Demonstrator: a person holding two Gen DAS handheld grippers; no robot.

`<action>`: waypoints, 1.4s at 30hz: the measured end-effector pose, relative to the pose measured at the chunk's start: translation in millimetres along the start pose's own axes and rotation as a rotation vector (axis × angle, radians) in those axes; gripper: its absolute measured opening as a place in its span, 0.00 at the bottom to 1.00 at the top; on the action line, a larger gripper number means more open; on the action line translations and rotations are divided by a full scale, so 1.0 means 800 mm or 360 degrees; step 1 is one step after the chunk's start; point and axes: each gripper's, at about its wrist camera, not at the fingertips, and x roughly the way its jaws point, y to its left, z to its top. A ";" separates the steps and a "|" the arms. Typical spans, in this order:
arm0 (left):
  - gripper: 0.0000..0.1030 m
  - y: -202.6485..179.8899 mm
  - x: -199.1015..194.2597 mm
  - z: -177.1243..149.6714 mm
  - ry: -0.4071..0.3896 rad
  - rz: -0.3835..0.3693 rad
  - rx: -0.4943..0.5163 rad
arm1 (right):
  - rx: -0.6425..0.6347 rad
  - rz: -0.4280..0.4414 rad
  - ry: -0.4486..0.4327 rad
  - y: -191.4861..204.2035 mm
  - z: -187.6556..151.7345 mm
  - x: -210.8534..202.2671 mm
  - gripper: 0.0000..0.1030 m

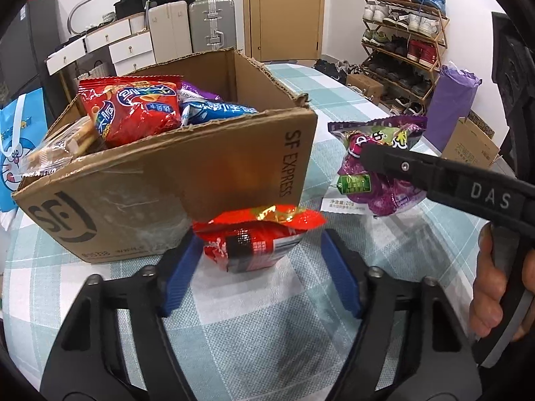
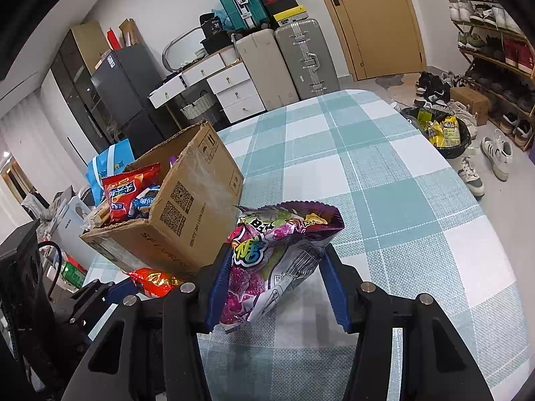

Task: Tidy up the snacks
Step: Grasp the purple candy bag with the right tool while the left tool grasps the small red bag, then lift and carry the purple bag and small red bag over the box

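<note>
A table [image 2: 384,173] covered in a teal-and-white checked cloth carries everything here. Toward its left side in the right wrist view stands an open cardboard shipping box [image 1: 167,180], printed "SF EXPRESS" on the near wall, with its flaps torn rough. Inside the box a red snack bag [image 1: 133,110] stands tallest, a blue-and-white packet [image 1: 214,110] leans just to its right, and a clear-wrapped pack of biscuits [image 1: 57,147] pokes out at the box's left corner. Right of the box, lifted clear of the cloth, hangs a purple candy bag [image 2: 267,260]; the right gripper [image 2: 274,287] is clamped on it, both blue pads pressing the crumpled foil, and in the left wrist view its black finger crosses the bag from the right with part of a person's hand [image 1: 501,287] on the handle. In front of the box, touching the bottom of its near wall, lies a small red packet with a gold top edge [image 1: 260,237]. The left gripper [image 1: 260,267] straddles that packet: the left pad looks to be against its side, the right pad stands off it with cloth showing between, so the fingers are parted and not yet gripping.
</note>
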 end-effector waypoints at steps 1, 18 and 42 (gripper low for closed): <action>0.61 -0.001 0.001 0.002 0.0002 0.0000 0.0000 | -0.0001 0.0000 0.0000 0.000 0.000 0.000 0.51; 0.39 0.001 0.005 -0.001 -0.0008 -0.0023 -0.0009 | -0.0003 0.0001 -0.0004 0.002 0.002 -0.001 0.51; 0.38 0.059 -0.060 -0.037 -0.0084 -0.0002 -0.0091 | -0.0028 0.0049 -0.0024 0.015 0.006 -0.005 0.51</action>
